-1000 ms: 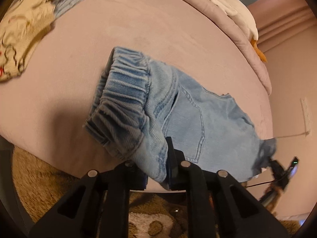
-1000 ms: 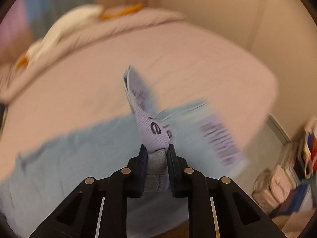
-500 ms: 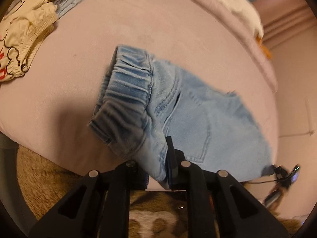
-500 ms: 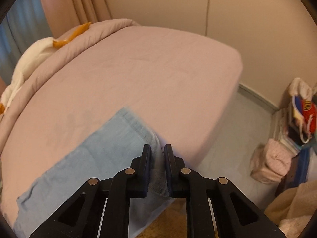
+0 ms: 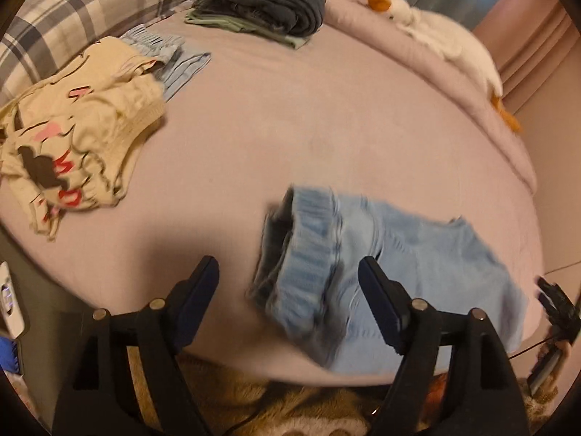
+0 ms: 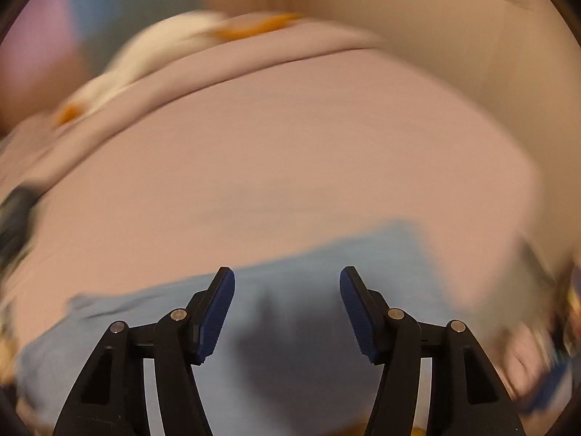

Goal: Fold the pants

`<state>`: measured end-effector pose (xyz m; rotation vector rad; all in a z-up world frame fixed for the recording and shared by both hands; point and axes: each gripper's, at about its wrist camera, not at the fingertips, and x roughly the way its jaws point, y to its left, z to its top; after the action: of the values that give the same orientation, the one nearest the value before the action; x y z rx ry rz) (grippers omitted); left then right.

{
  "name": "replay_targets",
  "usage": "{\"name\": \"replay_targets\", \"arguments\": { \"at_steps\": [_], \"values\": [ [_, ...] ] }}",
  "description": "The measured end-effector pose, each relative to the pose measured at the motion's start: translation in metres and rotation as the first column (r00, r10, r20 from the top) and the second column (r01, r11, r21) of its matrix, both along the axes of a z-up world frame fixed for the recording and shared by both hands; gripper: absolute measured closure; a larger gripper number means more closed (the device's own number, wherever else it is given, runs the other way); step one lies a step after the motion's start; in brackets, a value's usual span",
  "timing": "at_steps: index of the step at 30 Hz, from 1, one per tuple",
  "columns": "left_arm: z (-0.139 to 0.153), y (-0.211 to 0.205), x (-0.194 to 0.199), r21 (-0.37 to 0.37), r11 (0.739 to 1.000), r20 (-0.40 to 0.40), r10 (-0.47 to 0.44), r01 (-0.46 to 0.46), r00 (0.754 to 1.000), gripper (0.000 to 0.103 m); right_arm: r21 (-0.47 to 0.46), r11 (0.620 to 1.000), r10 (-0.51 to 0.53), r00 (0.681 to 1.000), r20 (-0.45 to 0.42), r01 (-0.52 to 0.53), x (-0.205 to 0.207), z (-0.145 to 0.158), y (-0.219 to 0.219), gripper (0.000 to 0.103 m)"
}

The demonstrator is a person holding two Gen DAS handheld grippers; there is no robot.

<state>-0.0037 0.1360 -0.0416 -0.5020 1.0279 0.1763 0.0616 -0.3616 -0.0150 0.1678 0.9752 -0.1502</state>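
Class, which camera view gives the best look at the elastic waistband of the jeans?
The left wrist view: the ribbed elastic waistband of the jeans shows there, slightly blurred, lying on the bed. The right wrist view shows only plain, motion-blurred blue denim, no waistband.

Motion-smeared throughout in right wrist view: pants (image 6: 290, 327), bed (image 6: 290, 167), plush toy (image 6: 152, 54); small items at right edge unreadable. Blurred in left wrist view: pants' waistband (image 5: 312, 254). Cut off at left edge: plaid pillow (image 5: 90, 11), cream garment (image 5: 72, 138). Too small to identify: dark device (image 5: 555, 312) at right edge.
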Motion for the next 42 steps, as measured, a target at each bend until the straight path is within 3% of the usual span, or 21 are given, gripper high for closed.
{"name": "replay_targets", "arguments": {
  "at_steps": [2,3,6,10,14,15,17,19,21,22,23,26,27,28,30,31,32,35,37,39,42],
  "values": [
    [-0.007,0.008,0.011,-0.073,0.997,0.025,-0.029,0.031,0.999,0.023,0.097,0.979,0.185,0.982,-0.037,-0.181,0.026,-0.010,0.054,0.043],
    [-0.011,0.011,0.017,-0.098,0.994,0.030,-0.045,0.048,0.999,0.023,0.139,0.950,0.290,0.956,-0.053,-0.280,0.039,-0.017,0.086,0.043],
    [-0.028,0.015,0.039,-0.130,0.988,-0.003,-0.088,0.087,0.996,0.021,0.168,0.881,0.461,0.882,-0.098,-0.441,0.061,-0.034,0.156,0.043],
    [-0.045,0.019,0.057,-0.261,0.959,0.010,-0.108,0.107,0.994,0.025,0.202,0.802,0.593,0.787,-0.168,-0.562,0.081,-0.060,0.225,0.043],
    [-0.055,0.014,0.059,-0.263,0.955,0.007,-0.138,0.134,0.990,0.024,0.159,0.789,0.614,0.752,-0.239,-0.593,0.091,-0.085,0.253,0.043],
    [-0.054,0.011,0.059,-0.246,0.958,0.015,-0.150,0.149,0.989,0.025,0.154,0.796,0.604,0.754,-0.258,-0.586,0.095,-0.091,0.252,0.043],
    [-0.054,0.004,0.059,-0.226,0.960,0.030,-0.164,0.167,0.986,0.039,0.155,0.803,0.595,0.758,-0.270,-0.575,0.100,-0.102,0.252,0.042],
    [-0.055,0.001,0.057,-0.182,0.974,0.022,-0.135,0.137,0.991,0.049,0.126,0.773,0.631,0.733,-0.255,-0.622,0.098,-0.104,0.257,0.042],
    [-0.051,-0.006,0.054,-0.145,0.981,0.029,-0.125,0.128,0.992,0.057,0.091,0.760,0.642,0.723,-0.254,-0.643,0.096,-0.103,0.261,0.061],
    [-0.048,-0.010,0.055,-0.126,0.985,0.029,-0.113,0.116,0.993,0.059,0.054,0.761,0.637,0.728,-0.254,-0.647,0.096,-0.102,0.263,0.086],
    [-0.046,-0.012,0.055,-0.113,0.988,0.027,-0.100,0.103,0.995,0.060,0.058,0.769,0.628,0.737,-0.249,-0.636,0.097,-0.100,0.263,0.091],
    [-0.039,-0.012,0.046,-0.110,0.992,0.042,-0.064,0.069,0.997,0.062,0.127,0.794,0.607,0.761,-0.230,-0.595,0.105,-0.094,0.255,0.093],
    [-0.032,-0.010,0.041,-0.123,0.991,0.062,-0.051,0.059,0.997,0.063,0.139,0.785,0.619,0.761,-0.194,-0.603,0.106,-0.088,0.254,0.094],
    [-0.027,-0.006,0.036,-0.144,0.988,0.081,-0.045,0.057,0.996,0.064,0.149,0.778,0.628,0.764,-0.146,-0.611,0.105,-0.078,0.255,0.102],
    [-0.015,-0.003,0.027,-0.177,0.982,0.115,-0.051,0.071,0.992,0.064,0.240,0.740,0.659,0.749,-0.069,-0.629,0.104,-0.066,0.260,0.102],
    [-0.010,-0.005,0.028,-0.180,0.981,0.120,-0.056,0.077,0.991,0.064,0.304,0.696,0.691,0.721,-0.042,-0.650,0.105,-0.057,0.270,0.102],
    [-0.007,-0.004,0.026,-0.182,0.980,0.124,-0.053,0.075,0.991,0.064,0.295,0.686,0.706,0.706,-0.049,-0.665,0.104,-0.053,0.280,0.102],
    [-0.012,0.001,0.025,-0.178,0.982,0.115,-0.042,0.062,0.992,0.064,0.139,0.703,0.711,0.697,-0.091,-0.698,0.099,-0.044,0.320,0.102],
    [-0.024,0.013,0.023,-0.198,0.980,0.064,0.004,0.008,0.998,0.064,0.131,0.692,0.721,0.689,-0.077,-0.710,0.093,-0.039,0.324,0.102],
    [-0.029,0.028,0.020,-0.237,0.970,0.051,0.061,-0.048,0.997,0.065,0.110,0.705,0.709,0.698,-0.099,-0.701,0.094,-0.037,0.320,0.102],
    [-0.024,0.039,0.017,-0.168,0.981,0.046,0.109,-0.100,0.993,0.065,0.061,0.728,0.685,0.719,-0.116,-0.683,0.091,-0.035,0.303,0.102]
  ]
}}
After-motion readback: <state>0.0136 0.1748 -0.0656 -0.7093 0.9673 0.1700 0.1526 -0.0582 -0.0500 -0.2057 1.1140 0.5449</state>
